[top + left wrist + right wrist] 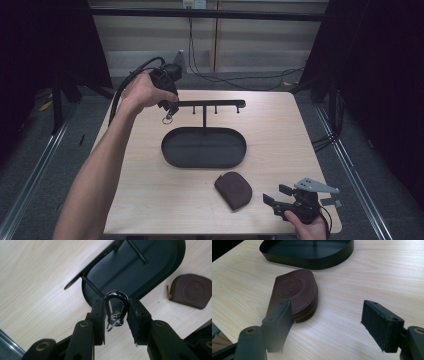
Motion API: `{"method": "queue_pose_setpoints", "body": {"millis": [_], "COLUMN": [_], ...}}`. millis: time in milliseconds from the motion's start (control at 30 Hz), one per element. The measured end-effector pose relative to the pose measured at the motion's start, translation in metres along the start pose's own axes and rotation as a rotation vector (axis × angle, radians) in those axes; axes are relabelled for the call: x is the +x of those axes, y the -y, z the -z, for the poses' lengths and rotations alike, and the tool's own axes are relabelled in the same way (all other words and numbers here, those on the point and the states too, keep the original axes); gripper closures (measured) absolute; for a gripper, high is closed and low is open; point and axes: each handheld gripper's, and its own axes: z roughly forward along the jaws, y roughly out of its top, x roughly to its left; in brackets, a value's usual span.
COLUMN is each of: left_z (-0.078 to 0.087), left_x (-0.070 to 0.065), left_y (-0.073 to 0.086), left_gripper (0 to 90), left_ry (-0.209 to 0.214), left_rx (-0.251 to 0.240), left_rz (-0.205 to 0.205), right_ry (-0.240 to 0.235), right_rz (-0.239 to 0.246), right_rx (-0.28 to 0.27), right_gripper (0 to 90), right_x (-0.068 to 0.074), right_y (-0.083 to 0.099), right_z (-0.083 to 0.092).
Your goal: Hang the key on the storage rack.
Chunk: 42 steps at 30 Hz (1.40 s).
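Observation:
My left gripper [169, 106] is raised at the left end of the black rack's crossbar [210, 104], shut on a shiny carabiner [115, 307]. A small key ring [167, 119] dangles below it. The rack stands on an oval black tray [204, 147] mid-table; in the left gripper view the tray [160, 272] lies beyond the carabiner. A brown zip pouch [233, 189] lies flat in front of the tray. My right gripper [276, 196] rests near the front right edge, open, with the brown pouch [292, 292] just past its left fingertip [280, 320].
The wooden table [280, 135] ends close behind my right hand. Cables trail across the floor behind the table. Dark curtains hang on both sides.

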Motion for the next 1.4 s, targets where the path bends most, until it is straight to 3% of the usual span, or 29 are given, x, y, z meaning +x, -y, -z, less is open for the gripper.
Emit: {"method": "queue_pose_setpoints", "body": {"millis": [67, 133, 233, 467, 567, 633, 833, 1033, 1400], "left_z": [0.000, -0.002, -0.004, -0.009, -0.009, -0.009, -0.006, -0.006, -0.010], "left_x": [0.001, -0.001, 0.001, 0.009, 0.015, 0.016, 0.018, 0.022, 0.027], "left_y": [-0.003, -0.006, -0.011, -0.016, -0.016, -0.016, -0.016, -0.016, -0.011], "left_gripper": [68.1, 68.1, 68.1, 68.1, 68.1, 68.1, 68.1, 68.1, 67.9], "left_ry": [0.013, -0.007, -0.004, -0.010, -0.011, -0.017, -0.018, -0.016, -0.062], "left_rx": [-0.010, 0.005, 0.003, 0.013, 0.017, 0.001, -0.036, -0.028, -0.015], "left_rz": [-0.008, -0.007, -0.006, 0.024, 0.023, 0.043, 0.042, 0.053, 0.070], "right_ry": [0.000, -0.001, -0.003, -0.008, -0.008, -0.008, -0.008, -0.010, -0.007], "right_rz": [0.001, 0.002, 0.003, 0.005, 0.006, 0.006, 0.007, 0.007, 0.011], "right_rx": [-0.001, 0.000, 0.001, 0.001, 0.001, 0.001, 0.003, 0.003, 0.007], "right_gripper": [25.0, 25.0, 25.0, 25.0, 25.0, 25.0, 25.0, 25.0, 25.0], "right_x": [0.000, 0.000, 0.000, 0.000, 0.000, 0.000, 0.000, 0.000, 0.001], "right_y": [0.000, 0.000, 0.000, 0.000, 0.000, 0.000, 0.000, 0.000, 0.000], "right_z": [0.000, 0.000, 0.000, 0.000, 0.000, 0.000, 0.000, 0.000, -0.001]}}
